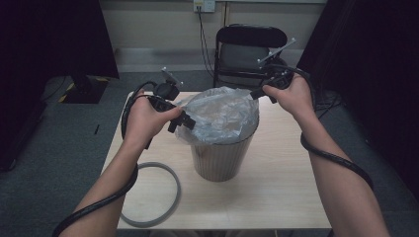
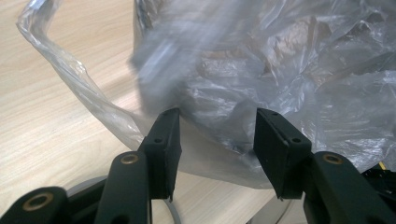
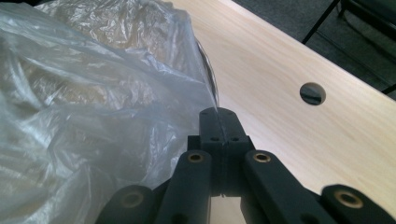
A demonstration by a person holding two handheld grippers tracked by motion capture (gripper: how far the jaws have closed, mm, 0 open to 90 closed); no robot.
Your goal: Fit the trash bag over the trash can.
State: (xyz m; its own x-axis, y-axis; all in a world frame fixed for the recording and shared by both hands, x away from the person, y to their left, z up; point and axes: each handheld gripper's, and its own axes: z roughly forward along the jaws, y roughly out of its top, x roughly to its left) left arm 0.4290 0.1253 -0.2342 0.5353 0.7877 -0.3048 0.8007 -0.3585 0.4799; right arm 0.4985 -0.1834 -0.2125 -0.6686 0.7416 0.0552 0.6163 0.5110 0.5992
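Pinching the plastic bag (image 3: 93, 93) edge, right gripper (image 3: 219, 123) jaws pressed together; left gripper (image 2: 217, 135) jaws spread beside the bin (image 1: 220, 158).

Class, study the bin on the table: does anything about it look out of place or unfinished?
Yes. The clear plastic liner bunches loosely above the ribbed bin instead of folding over its rim. The grey ring lies apart on the table, overhanging its front edge, not on the bin.

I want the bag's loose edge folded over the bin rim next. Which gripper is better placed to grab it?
Probably the left gripper: its jaws stand open right at the bag's loose edge. The right gripper is already shut on the bag's far edge, holding it taut over the bin.
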